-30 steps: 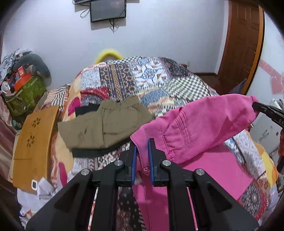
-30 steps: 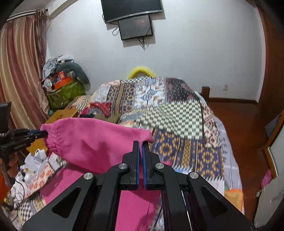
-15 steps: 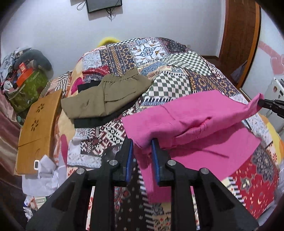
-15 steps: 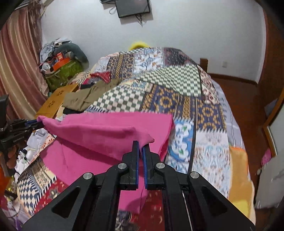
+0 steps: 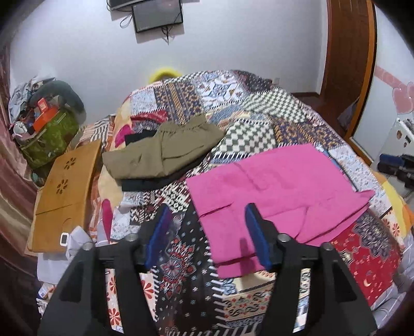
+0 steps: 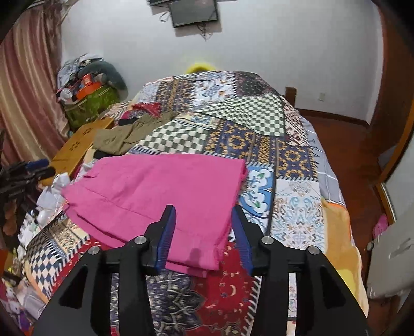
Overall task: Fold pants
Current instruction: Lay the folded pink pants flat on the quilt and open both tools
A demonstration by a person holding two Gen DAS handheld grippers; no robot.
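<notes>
- A bedroom with a white wall, a dark screen (image 5: 157, 15) mounted high on it, and a bed under a busy patchwork quilt (image 5: 258, 108) filling most of the floor.
- The pink pants (image 5: 274, 186) lie folded over on the near part of the quilt, one layer on top of another, with the lower layer's edges showing along the near side.
- The left gripper (image 5: 207, 232) hangs just over the near left corner of the pants; its blue-padded jaws are spreading and the pads press on nothing.
- The right gripper (image 6: 204, 232) hangs over the near right corner, jaws also spreading, cloth lying below and between them but not pinched.
- Farther up the bed sit folded olive pants (image 5: 165, 152) on a dark garment (image 5: 155, 182).
- A wooden lap tray (image 5: 62, 191) leans at the bed's left side.
</notes>
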